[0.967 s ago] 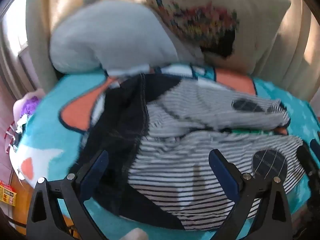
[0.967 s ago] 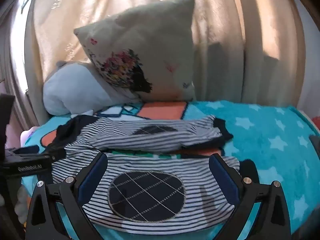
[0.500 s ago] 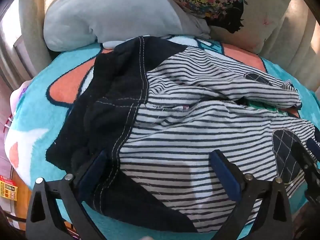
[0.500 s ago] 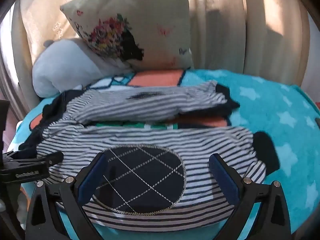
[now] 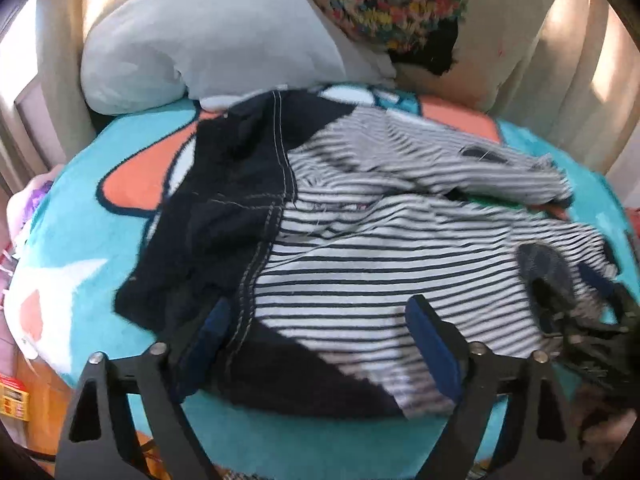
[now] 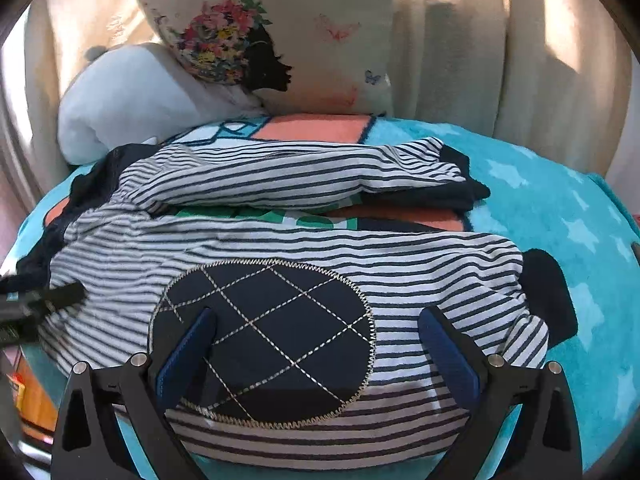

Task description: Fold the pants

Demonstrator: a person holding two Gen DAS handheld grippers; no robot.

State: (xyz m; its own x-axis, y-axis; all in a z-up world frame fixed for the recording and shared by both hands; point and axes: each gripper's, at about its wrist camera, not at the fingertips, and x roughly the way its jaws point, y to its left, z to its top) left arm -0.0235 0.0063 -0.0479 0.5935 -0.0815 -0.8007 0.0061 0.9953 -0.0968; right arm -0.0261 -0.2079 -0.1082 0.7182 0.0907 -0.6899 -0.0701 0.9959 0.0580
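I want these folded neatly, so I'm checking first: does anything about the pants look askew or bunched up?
Yes. The pants lie with their legs splayed apart, blanket showing between them, and the dark waist end is rumpled and bunched rather than flat. No damage shows.

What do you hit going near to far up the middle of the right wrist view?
Right gripper → dark quilted knee patch on the near pant leg → far pant leg → orange blanket panel → floral pillow.
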